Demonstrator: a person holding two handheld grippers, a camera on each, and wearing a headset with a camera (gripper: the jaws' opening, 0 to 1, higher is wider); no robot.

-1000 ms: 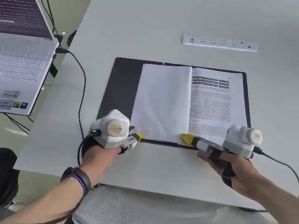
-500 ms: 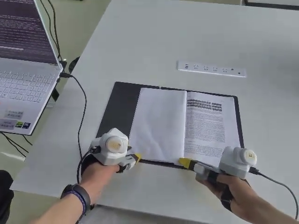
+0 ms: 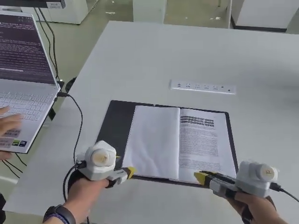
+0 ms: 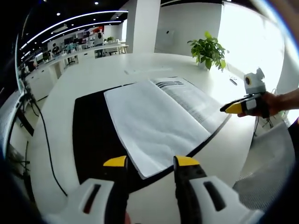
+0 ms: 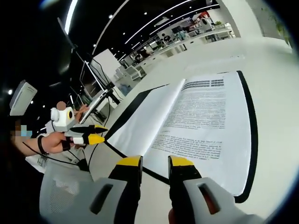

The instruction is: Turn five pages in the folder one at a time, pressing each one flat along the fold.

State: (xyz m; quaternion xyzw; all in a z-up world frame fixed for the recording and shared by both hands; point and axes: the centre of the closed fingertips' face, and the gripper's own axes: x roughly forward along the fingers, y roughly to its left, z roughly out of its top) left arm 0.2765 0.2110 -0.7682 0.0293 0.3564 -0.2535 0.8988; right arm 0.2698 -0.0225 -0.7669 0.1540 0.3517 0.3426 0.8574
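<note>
Jaws partly apart and empty, the left yellow-tipped gripper point(image 3: 128, 172) points right beside the near-left corner of the open black paper-filled folder point(image 3: 119, 126), by the white table's point(image 3: 163, 56) front edge; the right gripper point(image 3: 201, 177), narrowly parted, empty, points left at its near edge.

white table point(image 3: 140, 51), open folder point(image 3: 117, 126), power strip point(image 3: 202, 87)
</note>
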